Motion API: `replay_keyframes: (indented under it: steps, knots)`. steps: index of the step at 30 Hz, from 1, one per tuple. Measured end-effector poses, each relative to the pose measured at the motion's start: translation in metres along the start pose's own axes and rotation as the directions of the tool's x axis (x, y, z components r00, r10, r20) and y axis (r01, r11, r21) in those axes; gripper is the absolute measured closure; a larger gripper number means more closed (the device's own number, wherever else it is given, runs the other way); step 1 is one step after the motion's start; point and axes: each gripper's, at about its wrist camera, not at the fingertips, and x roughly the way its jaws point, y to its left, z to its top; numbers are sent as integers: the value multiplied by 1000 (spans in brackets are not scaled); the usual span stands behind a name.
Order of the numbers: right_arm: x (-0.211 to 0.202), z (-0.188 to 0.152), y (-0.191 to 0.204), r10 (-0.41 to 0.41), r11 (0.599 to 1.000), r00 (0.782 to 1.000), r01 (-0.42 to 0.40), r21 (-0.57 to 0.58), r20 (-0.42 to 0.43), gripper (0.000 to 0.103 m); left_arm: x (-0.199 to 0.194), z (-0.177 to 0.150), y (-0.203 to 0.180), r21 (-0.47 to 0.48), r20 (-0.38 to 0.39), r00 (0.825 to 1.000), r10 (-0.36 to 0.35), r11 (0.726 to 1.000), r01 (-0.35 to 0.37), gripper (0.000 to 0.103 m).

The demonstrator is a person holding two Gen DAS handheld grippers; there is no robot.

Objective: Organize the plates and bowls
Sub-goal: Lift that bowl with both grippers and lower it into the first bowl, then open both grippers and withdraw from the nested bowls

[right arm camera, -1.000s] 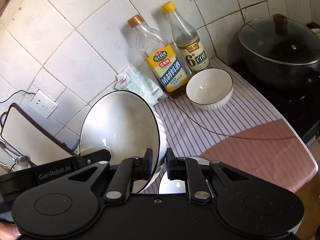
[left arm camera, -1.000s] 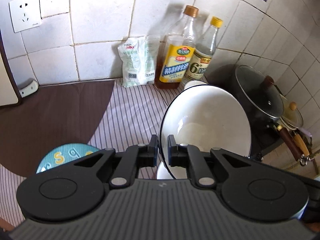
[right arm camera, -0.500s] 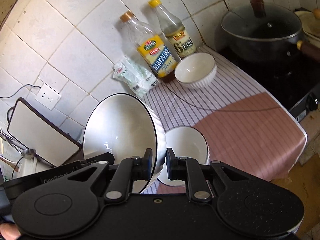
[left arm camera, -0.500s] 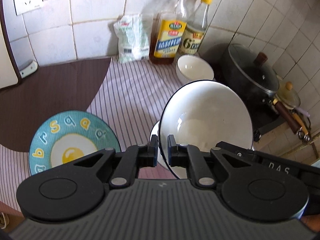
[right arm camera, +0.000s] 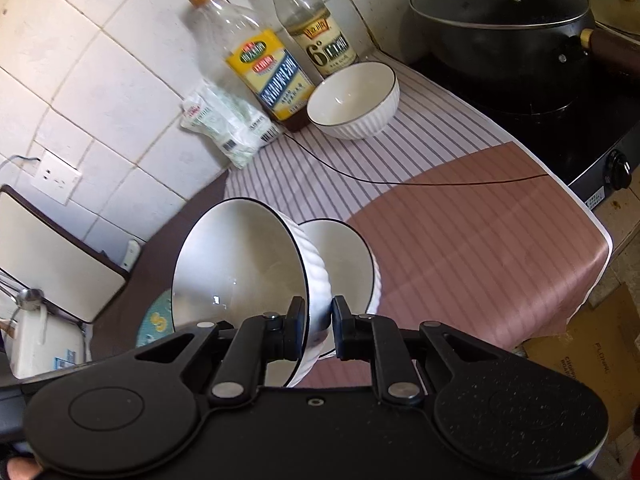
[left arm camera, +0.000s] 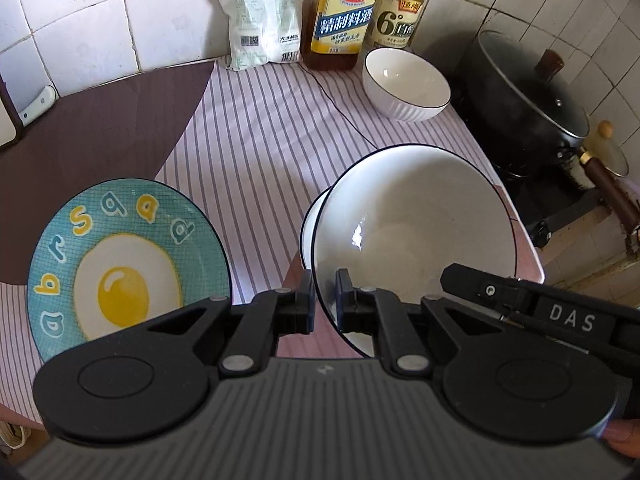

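A large white bowl (left arm camera: 412, 224) with a dark rim hangs tilted between both grippers. My left gripper (left arm camera: 324, 300) is shut on its near rim. My right gripper (right arm camera: 318, 316) is shut on the ribbed wall of the same large bowl (right arm camera: 236, 264). Right under it, a smaller white bowl (right arm camera: 344, 252) stands on the striped cloth (left arm camera: 260, 152), partly hidden; whether the two touch I cannot tell. A blue plate (left arm camera: 120, 264) with a fried-egg picture lies to the left. Another white bowl (left arm camera: 404, 84) stands by the bottles.
Two bottles (left arm camera: 340, 12) and a white packet (left arm camera: 260, 12) stand against the tiled wall. A black pot with a glass lid (right arm camera: 500, 20) sits on the stove to the right. The counter's edge (right arm camera: 600, 232) drops off on the right. A board (right arm camera: 48, 260) leans at the left.
Both grippers have come down toward the counter with the large bowl between them. The smaller bowl beneath and the blue plate have come into full view.
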Motion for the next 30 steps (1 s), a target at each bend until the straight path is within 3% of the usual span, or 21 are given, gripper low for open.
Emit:
replay_keyframes:
  steps: [10, 17, 22, 25, 27, 29, 30]
  knots:
    - [21, 4, -3, -51, 998, 998, 50, -33, -31, 85, 25, 6, -2, -8, -56, 998, 19, 1000, -19, 94]
    - [30, 6, 10, -115, 982, 993, 113, -148, -5, 85, 36, 7, 4, -50, -89, 996, 7, 999, -12, 93]
    - [39, 7, 26, -186, 935, 982, 181, -305, 12, 83, 43, 10, 18, -118, -113, 993, -36, 993, 22, 92]
    - [43, 4, 35, -240, 881, 969, 241, -406, 54, 74, 47, 10, 26, -170, -124, 989, -80, 984, 58, 92]
    - [45, 5, 34, -248, 869, 967, 247, -428, 56, 74, 47, 10, 29, -193, -125, 988, -87, 979, 62, 79]
    - [43, 8, 25, -215, 898, 976, 212, -385, 36, 74, 43, 9, 31, -201, -118, 989, -91, 977, 66, 67]
    - [41, 10, 21, -197, 911, 980, 194, -363, 29, 74, 39, 9, 32, -200, -107, 990, -97, 977, 74, 66]
